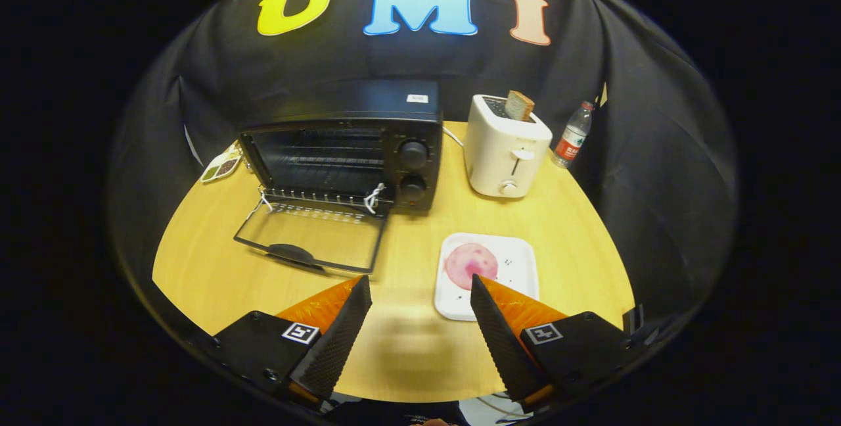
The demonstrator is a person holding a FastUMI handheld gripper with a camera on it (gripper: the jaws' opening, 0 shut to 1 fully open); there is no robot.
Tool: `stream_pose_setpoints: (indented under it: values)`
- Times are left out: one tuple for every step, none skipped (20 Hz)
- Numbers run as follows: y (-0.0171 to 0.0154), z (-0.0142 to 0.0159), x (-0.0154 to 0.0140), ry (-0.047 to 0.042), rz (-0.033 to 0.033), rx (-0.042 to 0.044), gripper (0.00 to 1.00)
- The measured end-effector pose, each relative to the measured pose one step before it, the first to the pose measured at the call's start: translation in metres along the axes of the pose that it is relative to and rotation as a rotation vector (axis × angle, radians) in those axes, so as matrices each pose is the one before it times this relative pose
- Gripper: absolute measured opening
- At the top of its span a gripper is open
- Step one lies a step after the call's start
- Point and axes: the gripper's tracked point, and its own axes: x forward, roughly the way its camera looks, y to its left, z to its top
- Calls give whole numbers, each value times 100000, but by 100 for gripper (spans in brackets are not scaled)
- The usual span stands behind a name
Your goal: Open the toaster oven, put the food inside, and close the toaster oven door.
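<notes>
Your first step looks done: the black toaster oven (355, 150) beyond your tongs (420, 291) stands with its glass door (312, 238) folded down flat. The round pink slice of food (471, 264) lies on the white square plate (519, 268), just ahead of the right finger. Your tongs are spread wide, holding nothing. Loading and closing remain.

One toaster oven (341, 150); one toaster (506, 150); one bottle (573, 135); one plate (519, 265); one food slice (471, 265).
</notes>
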Motion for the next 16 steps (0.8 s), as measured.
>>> stream_pose_setpoints:
  values:
    - [-1582, -38, 270, 479, -302, 307, 98]
    - [-1566, -42, 203, 562, -131, 662, 98]
    - [-1488, -175, 543, 992, 26, 619, 98]
    - [-1444, -94, 479, 1100, 325, 334, 98]
    - [-1465, -297, 804, 1824, 152, 344, 98]
    - [-1424, -350, 754, 1795, -56, 776, 98]
    - [-1234, -211, 955, 1644, 301, 1261, 98]
    - [-1006, -464, 834, 2473, 849, 1327, 98]
    - [-836, -407, 974, 2808, 1028, 954, 98]
    - [-734, -414, 1018, 2963, 1203, 483, 98]
    - [-514, -295, 882, 2718, 1419, 22, 98]
    - [-494, -324, 946, 2572, 925, -657, 98]
    - [-447, -205, 776, 2717, 689, -706, 97]
    - [-464, -69, 706, 2737, 113, -375, 94]
    - [-150, -181, 692, 2642, 309, 595, 91]
    - [49, -44, 564, 2510, 880, 1697, 88]
